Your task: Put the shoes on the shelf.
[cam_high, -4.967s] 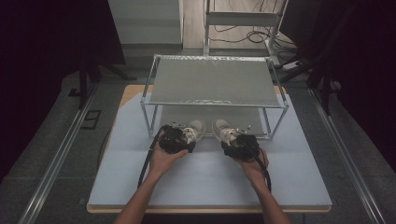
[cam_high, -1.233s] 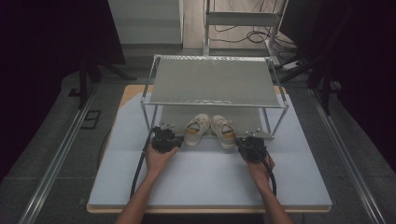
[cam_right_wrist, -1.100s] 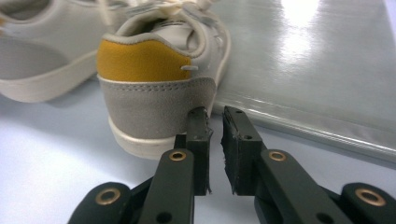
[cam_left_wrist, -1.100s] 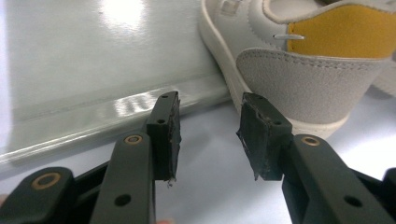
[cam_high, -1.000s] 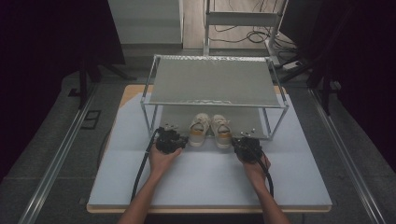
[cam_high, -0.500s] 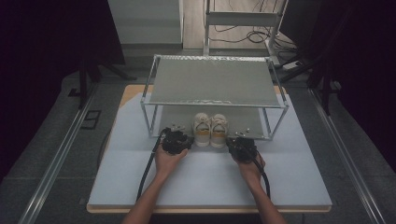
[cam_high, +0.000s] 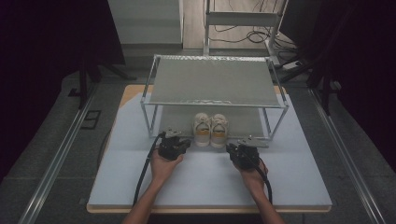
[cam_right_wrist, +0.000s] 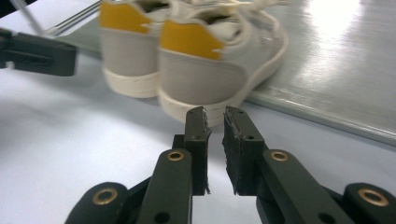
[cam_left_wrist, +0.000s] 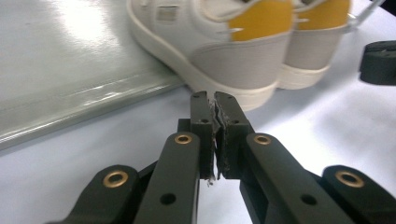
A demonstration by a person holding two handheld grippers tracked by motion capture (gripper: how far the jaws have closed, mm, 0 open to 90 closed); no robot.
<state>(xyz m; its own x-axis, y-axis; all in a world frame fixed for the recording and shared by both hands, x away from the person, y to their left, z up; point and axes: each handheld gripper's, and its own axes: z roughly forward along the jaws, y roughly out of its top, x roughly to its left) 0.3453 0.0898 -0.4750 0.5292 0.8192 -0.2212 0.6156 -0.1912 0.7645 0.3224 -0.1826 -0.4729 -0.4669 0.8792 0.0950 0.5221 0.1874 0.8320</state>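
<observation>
Pair of shoes (cam_high: 210, 130) now side by side at the rack (cam_high: 212, 81); left gripper (cam_left_wrist: 214, 105) just closed empty, right gripper (cam_right_wrist: 214, 116) narrowly apart, empty: pairing looks complete

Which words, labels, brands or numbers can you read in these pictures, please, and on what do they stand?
None can be read. The small grey tab on the side of the left cream sneaker with a yellow heel patch may carry a mark, but it is too blurred to tell.
</observation>
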